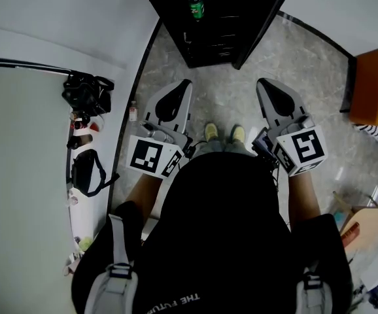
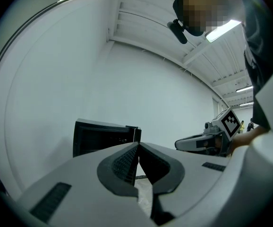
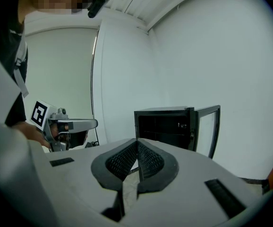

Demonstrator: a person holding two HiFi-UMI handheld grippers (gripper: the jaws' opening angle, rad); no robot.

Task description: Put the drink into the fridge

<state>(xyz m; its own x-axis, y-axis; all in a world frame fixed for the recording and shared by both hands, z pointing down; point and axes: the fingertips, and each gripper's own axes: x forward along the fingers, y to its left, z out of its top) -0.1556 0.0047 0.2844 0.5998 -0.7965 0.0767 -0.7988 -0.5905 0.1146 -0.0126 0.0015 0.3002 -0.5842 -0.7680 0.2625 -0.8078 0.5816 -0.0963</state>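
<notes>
The green drink can (image 1: 196,6) stands upright on a shelf inside the black fridge (image 1: 172,18), well ahead of both claws and a little nearer the left one's line. The fridge door (image 1: 264,25) hangs open ahead of the right claw. The left claw (image 1: 186,84) is clenched on nothing, and the right claw (image 1: 261,82) beside it is likewise clenched and empty; both are apart from the fridge, above the floor (image 1: 222,103).

Left gripper (image 1: 186,84), right gripper (image 1: 262,84): side by side, shoes (image 1: 211,131) between
Fridge (image 1: 218,44): on floor, ahead of both
Door (image 1: 267,21): swung open at fridge's right
Drink (image 1: 196,6): inside fridge, upper part
Bags (image 1: 85,95): far left, beside wall
</notes>
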